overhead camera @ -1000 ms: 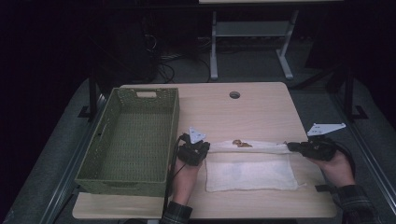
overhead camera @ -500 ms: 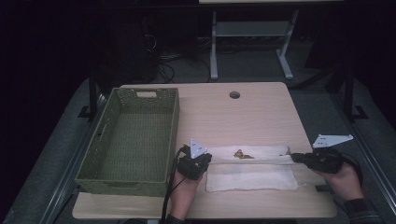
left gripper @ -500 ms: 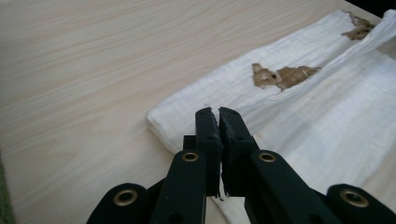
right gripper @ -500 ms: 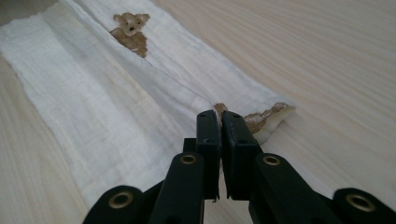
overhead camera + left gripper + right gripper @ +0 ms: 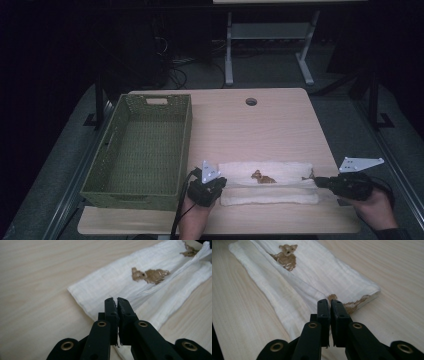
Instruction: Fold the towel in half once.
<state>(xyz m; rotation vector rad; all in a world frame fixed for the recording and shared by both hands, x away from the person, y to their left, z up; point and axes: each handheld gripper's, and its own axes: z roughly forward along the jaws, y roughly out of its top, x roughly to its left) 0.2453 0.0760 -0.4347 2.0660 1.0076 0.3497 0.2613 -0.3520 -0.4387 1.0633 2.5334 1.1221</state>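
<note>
Cloth (image 5: 270,183) edge pinched, half-hidden, in left gripper (image 5: 216,186) and right gripper (image 5: 320,182).

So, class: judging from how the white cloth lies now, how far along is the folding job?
Done: the cloth lies as a long narrow band, one layer folded over along its length. In hand: the left gripper and right gripper are each shut on a fold of the cloth at opposite ends. Left, probably: laying this fold flat, folding it shorter, perhaps moving it to the green basket, which holds nothing yet.
</note>
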